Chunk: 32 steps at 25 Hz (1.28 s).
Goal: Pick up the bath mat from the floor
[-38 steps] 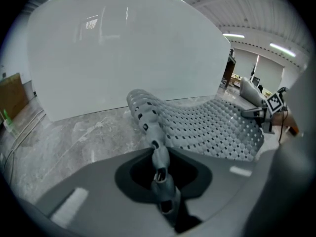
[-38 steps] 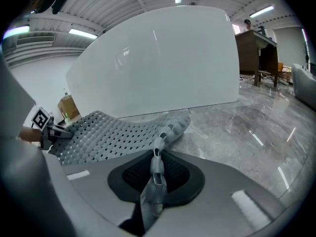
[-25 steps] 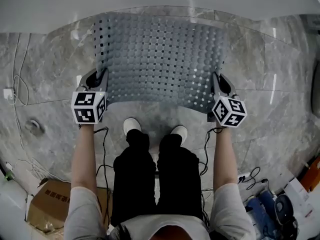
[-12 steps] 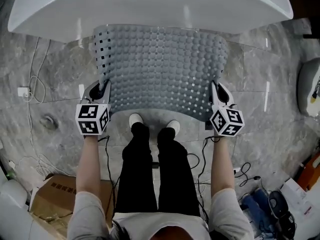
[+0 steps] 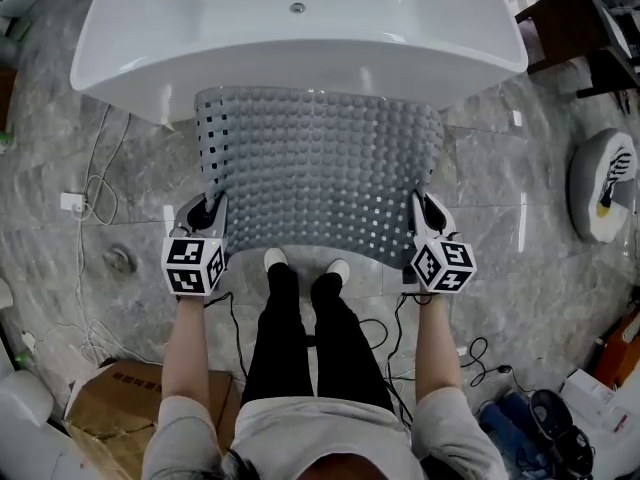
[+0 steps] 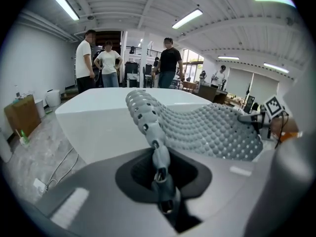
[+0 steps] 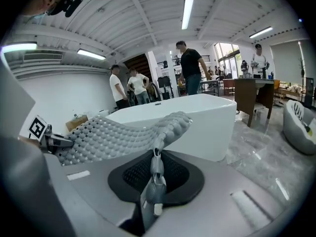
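The bath mat [image 5: 320, 168] is grey and looks rubbery. Its surface is covered with rows of round bumps, and small square holes run along its side and near edges. It is off the floor and hangs spread out, a little sagging, between the two grippers.

The left gripper [image 5: 210, 211] has its jaws nearly closed and pinches the left near corner of the mat. The right gripper [image 5: 421, 211] grips the right near corner in the same way. The far edge of the mat reaches the near rim of the white bathtub [image 5: 300, 38]; I cannot tell if it touches.

Below is a grey marble-tile floor [image 5: 520, 188] with white cables [image 5: 95, 183] and a cardboard box [image 5: 105, 408]. The room is large, with ceiling strip lights, and some people [image 6: 169, 63] stand behind the tub.
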{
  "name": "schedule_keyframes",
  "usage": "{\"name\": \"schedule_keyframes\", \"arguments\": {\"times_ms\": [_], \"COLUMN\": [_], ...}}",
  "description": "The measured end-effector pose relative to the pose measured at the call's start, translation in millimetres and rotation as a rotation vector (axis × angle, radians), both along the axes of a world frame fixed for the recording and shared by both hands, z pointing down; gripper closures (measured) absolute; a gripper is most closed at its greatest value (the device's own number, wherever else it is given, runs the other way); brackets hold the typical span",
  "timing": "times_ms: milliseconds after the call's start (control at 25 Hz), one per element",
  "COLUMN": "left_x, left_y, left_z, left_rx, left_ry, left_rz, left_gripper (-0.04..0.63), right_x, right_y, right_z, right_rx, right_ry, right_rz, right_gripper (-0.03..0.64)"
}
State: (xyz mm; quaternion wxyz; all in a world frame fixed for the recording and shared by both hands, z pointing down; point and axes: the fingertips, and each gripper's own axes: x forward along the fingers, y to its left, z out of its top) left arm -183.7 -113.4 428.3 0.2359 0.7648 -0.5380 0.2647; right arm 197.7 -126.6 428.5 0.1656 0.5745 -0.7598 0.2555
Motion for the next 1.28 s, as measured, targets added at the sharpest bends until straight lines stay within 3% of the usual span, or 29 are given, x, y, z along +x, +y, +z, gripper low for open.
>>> {"name": "schedule_keyframes", "arguments": {"times_ms": [520, 1280], "left_x": [15.2, 15.4], "left_y": [12.6, 19.0], "left_z": [-172.1, -309.2], "left_rx": [0.135, 0.326], "left_ry": [0.009, 0.024], "left_rz": [0.018, 0.025], "left_gripper": [0.552, 0.552], "right_x": [12.8, 11.5], "right_y": [16.3, 23.3], "right_z": [-178.2, -323.0], "right_rx": [0.126, 0.307], "right_ry": [-0.005, 0.010], "right_rz": [0.001, -0.014], "right_gripper": [0.577, 0.577]}}
